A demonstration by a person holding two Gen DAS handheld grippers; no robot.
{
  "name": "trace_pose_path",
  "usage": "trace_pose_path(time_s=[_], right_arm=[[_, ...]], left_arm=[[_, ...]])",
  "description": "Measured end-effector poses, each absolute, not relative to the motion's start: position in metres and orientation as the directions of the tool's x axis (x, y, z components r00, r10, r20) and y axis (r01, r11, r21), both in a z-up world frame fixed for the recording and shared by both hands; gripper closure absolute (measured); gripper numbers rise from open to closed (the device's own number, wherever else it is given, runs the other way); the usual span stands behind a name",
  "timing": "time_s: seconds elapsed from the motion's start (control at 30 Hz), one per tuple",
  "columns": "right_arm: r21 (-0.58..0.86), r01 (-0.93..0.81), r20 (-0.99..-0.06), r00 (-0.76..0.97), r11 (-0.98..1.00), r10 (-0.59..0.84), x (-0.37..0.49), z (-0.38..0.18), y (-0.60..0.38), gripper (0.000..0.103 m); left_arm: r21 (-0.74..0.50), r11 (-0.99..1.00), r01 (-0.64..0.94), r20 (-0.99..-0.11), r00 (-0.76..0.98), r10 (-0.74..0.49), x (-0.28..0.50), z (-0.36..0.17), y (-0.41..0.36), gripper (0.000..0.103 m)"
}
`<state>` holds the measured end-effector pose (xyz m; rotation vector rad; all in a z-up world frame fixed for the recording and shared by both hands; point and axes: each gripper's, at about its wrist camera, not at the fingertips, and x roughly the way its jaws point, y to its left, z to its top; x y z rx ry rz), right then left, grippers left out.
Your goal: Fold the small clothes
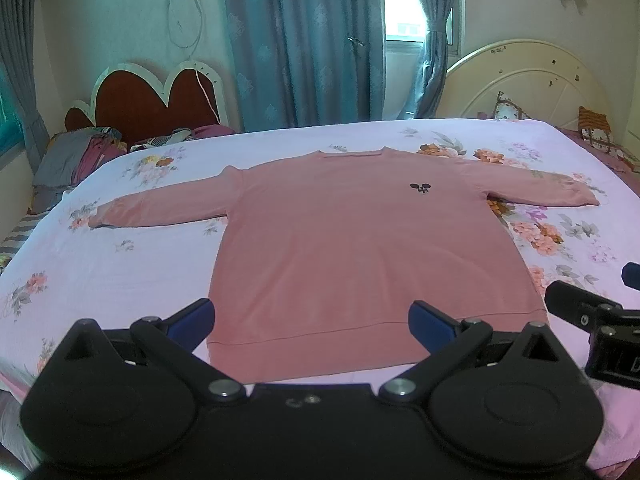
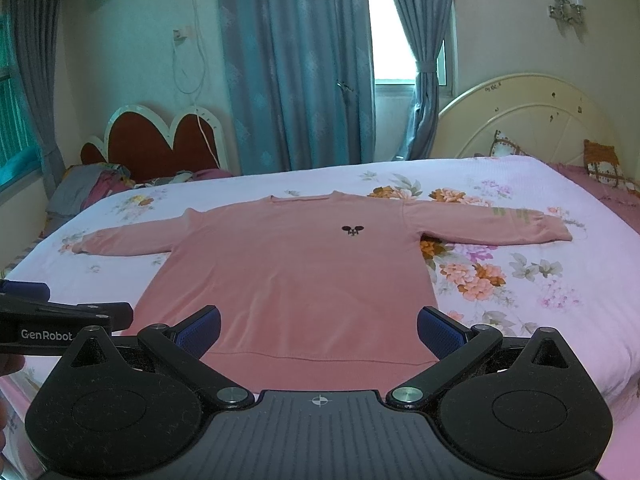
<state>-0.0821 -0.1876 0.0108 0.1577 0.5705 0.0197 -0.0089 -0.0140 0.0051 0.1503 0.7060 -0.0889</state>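
Both views low, facing sweater

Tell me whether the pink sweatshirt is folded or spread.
Spread: the pink sweatshirt lies flat on the bed, both sleeves out sideways.

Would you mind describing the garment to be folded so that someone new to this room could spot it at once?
Look at the large bed with the floral sheet in front of the blue curtains. Spread flat on it, sleeves out to both sides and hem nearest the cameras, lies the pink sweatshirt. It is the only plain pink piece there, marked by a small dark emblem on its chest.
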Motion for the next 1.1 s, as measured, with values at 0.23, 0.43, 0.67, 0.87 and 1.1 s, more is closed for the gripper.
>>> trace_pose_path(time_s=[0.23, 0.43, 0.67, 0.87, 1.1], right_arm=[[0.154, 0.028, -0.542, 0.838, 0.988, 0.06, -0.076, 0.006, -0.185, 0.0], [0.154, 0.034, -0.55, 0.833, 0.987, 0.057, -0.068, 0.0, -0.183, 0.0], [0.15, 0.062, -0.565, 0.824, 0.987, 0.035, -0.05, -0.007, -0.186, 0.0], [0.152, 0.104, -0.579, 0.816, 0.983, 0.003, -0.023, -0.013, -0.191, 0.0], [0.143, 0.15, -0.583, 0.812, 0.978, -0.039, 0.018, -0.017, -0.194, 0.0]], left_arm=[[0.105, 0.987, 0.126, -0.66, 0.75, -0.025, -0.003, 0.003, -0.009, 0.0], [0.102, 0.987, 0.126, -0.67, 0.742, -0.025, 0.007, 0.0, -0.005, 0.0], [0.105, 0.987, 0.123, -0.675, 0.738, -0.02, 0.029, -0.004, 0.0, 0.0], [0.087, 0.989, 0.117, -0.683, 0.73, -0.027, 0.063, -0.01, 0.009, 0.0], [0.093, 0.986, 0.139, -0.675, 0.736, -0.04, 0.112, -0.018, 0.018, 0.0]])
